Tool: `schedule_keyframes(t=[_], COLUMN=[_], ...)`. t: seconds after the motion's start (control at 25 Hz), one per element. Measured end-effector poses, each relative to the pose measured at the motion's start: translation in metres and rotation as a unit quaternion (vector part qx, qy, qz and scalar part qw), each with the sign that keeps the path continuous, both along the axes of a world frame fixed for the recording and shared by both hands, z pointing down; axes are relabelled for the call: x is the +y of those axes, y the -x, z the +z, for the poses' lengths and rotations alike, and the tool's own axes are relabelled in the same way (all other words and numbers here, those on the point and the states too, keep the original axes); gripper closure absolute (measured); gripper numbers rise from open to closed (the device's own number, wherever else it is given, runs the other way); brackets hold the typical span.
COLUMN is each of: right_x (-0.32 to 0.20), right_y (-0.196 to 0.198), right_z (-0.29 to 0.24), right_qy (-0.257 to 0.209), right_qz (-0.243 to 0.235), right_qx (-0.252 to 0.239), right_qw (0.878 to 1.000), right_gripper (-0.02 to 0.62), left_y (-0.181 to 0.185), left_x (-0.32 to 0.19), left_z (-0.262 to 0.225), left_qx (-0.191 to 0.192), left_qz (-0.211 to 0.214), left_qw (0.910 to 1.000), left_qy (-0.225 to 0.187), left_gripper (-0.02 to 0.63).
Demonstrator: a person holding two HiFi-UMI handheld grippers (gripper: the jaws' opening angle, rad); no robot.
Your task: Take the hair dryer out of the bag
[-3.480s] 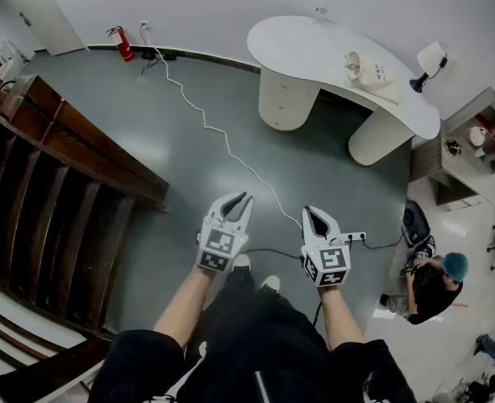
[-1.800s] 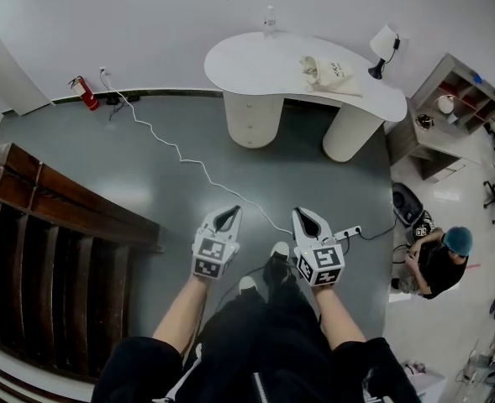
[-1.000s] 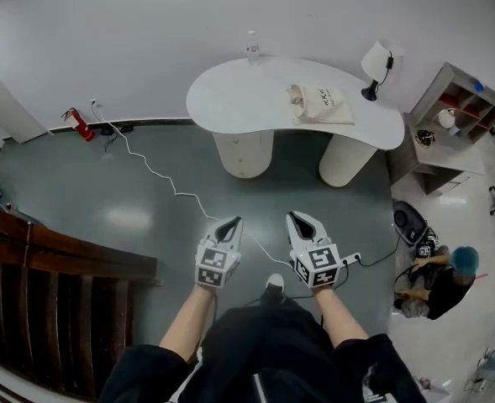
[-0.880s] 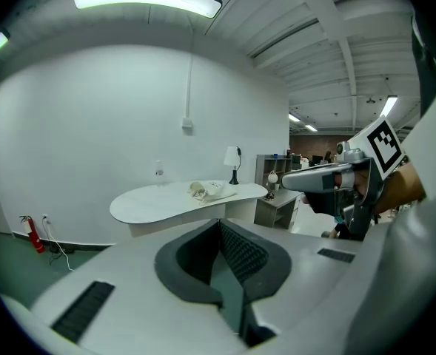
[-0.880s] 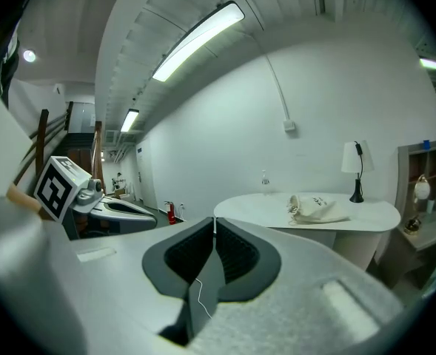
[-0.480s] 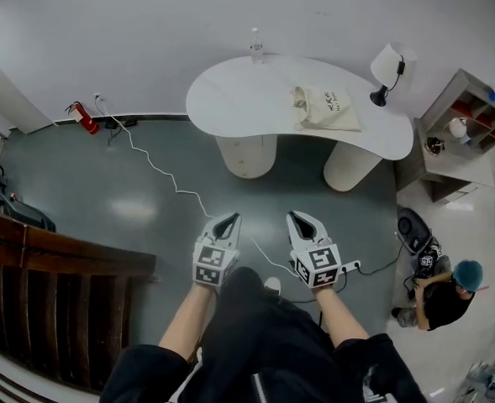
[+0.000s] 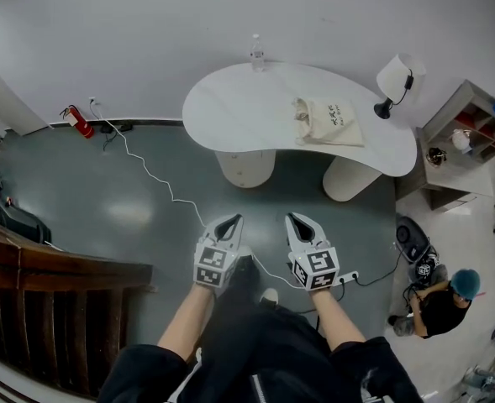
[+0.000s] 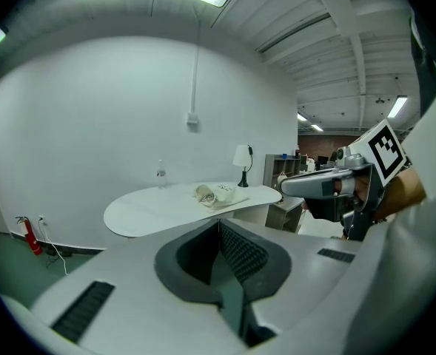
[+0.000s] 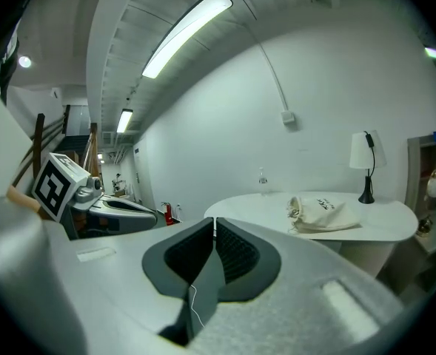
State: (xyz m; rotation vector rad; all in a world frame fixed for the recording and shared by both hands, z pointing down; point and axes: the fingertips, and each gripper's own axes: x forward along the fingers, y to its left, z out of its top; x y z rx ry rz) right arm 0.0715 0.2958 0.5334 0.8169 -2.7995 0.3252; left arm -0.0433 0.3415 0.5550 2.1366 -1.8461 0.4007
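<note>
The left gripper [image 7: 234,219] and right gripper [image 7: 292,217] are pressed together, empty; the bag [image 7: 329,122] near the right end of the table [image 7: 230,107] should be approached squarely.

White wall [image 7: 146,23], grey floor [image 7: 129,191], curved white table [image 7: 239,107] — lamp [image 7: 396,78] at its end, strip light [image 9: 184,32] overhead

Bright, even light from ceiling tubes [image 9: 188,35]; strong fisheye bending, dark corners.

Lamp [image 7: 396,75], bottle [image 7: 256,54], fire extinguisher [image 7: 80,123]
</note>
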Motion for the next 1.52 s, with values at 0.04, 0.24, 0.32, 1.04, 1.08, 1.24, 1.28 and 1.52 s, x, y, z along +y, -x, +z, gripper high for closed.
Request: schedule_keyframes(t=[0.04,0.24,0.32,1.04,1.08,1.24,1.28,1.52], right_x=[-0.007,-0.05,-0.065,-0.155,-0.158,-0.174,-0.178,-0.217], right_y=[0.005,0.037,0.05,0.115,0.117,0.12,0.12,0.121], right_z=[0.001,0.0,-0.003,0.007,0.007,0.005,0.006,0.015], right_qy=[0.001,-0.003,-0.004,-0.003,-0.002,0.0,0.0,0.009], right_qz=[0.003,0.008,0.012,0.064,0.066,0.076,0.078,0.082], right_qx=[0.002,0.011,0.013,0.039,0.039,0.035,0.033,0.029], right_qw=[1.0,1.0,1.0,0.997,0.997,0.997,0.996,0.996], right_gripper=[0.591,0.591,0.591,0.591,0.591,0.591,0.591,0.591], left_y=[0.004,0.035,0.047,0.122,0.122,0.121,0.12,0.119], left_x=[-0.008,-0.054,-0.07,-0.17,-0.174,-0.191,-0.195,-0.235], left_z=[0.001,-0.001,-0.002,0.005,0.005,0.008,0.009,0.016], left_qx=[0.001,0.004,0.004,0.008,0.009,0.012,0.012,0.012], left_qz=[0.003,0.016,0.023,0.08,0.083,0.094,0.096,0.101], left_qw=[1.0,0.9999,0.9997,0.9967,0.9965,0.9955,0.9953,0.9948], left_qy=[0.0,-0.003,-0.004,-0.001,0.0,0.004,0.005,0.012], left_gripper=[0.594,0.593,0.594,0.592,0.593,0.594,0.594,0.593])
